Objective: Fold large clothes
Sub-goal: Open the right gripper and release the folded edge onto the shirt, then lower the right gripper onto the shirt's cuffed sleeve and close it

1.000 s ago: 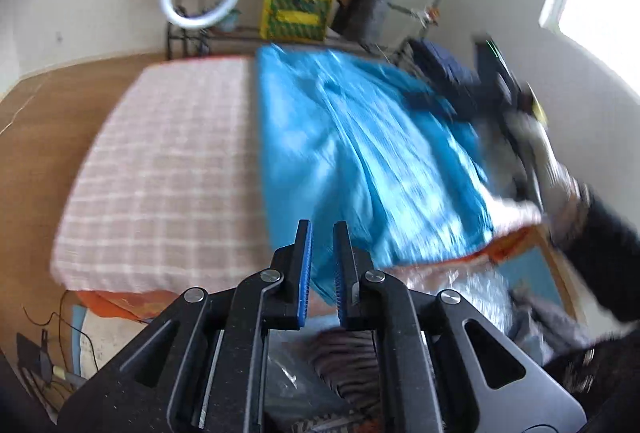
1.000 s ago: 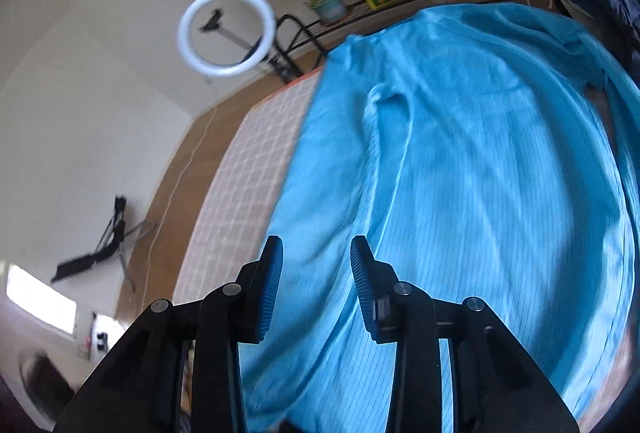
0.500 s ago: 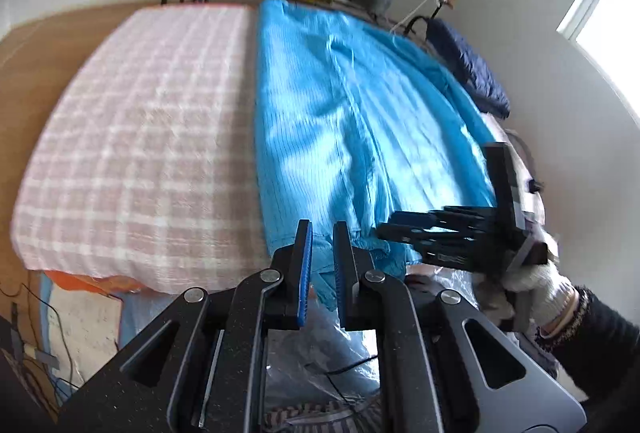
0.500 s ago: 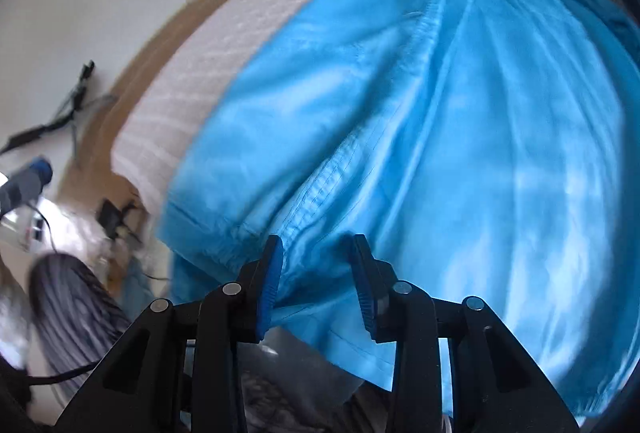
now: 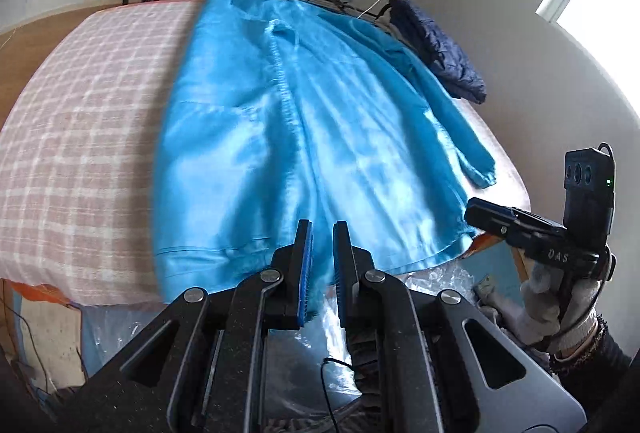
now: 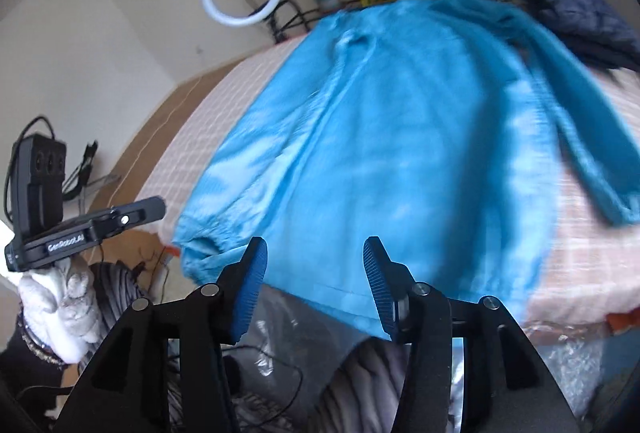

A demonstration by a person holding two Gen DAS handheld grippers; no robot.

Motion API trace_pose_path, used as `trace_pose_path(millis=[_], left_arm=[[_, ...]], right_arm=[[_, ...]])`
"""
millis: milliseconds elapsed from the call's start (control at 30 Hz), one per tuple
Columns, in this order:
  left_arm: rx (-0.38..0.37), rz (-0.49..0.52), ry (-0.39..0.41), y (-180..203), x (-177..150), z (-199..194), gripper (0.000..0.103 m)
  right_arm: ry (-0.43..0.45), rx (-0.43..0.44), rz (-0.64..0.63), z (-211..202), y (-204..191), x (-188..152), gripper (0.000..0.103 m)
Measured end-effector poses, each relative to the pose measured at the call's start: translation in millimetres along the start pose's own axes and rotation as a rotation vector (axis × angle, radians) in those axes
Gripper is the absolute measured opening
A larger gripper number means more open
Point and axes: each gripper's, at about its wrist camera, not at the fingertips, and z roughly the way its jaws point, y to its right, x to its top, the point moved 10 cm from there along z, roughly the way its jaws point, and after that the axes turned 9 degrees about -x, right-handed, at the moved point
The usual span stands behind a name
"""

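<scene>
Your left hand-held gripper [image 5: 320,245] sits all but shut with nothing between its pads, low over the near hem of the blue garment [image 5: 304,137]. That garment lies spread flat on the bed [image 5: 80,121], collar at the far end, 1 sleeve trailing off to its right. Your right hand-held gripper [image 6: 314,273] has just been opening and now stands wide and empty above the same hem. Both have dropped toward it within the last second, so you look set to grab the hem for the first fold.
</scene>
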Motion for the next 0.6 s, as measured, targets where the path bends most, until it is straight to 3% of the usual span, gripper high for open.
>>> trace_pose_path(millis=[67,100,133,400,600], left_arm=[[-0.018,0.013,-0.001,18,2,4,0.019],[-0.024,0.027,0.003,27,4,6,0.031],[-0.025,0.045,0.010,35,6,7,0.037],[-0.023,0.050,0.002,68,13,24,0.037],[-0.026,0.094,-0.028,90,15,41,0.037]], right_arm=[[0.036,-0.051,0.052,-12,39,7,0.050],[0.048,-0.073,0.073,-16,55,10,0.051],[0.064,-0.104,0.102,-21,78,15,0.057],[0.108,-0.278,0.330,-39,213,28,0.067],[0.076,-0.231,0.558,-27,274,16,0.067]])
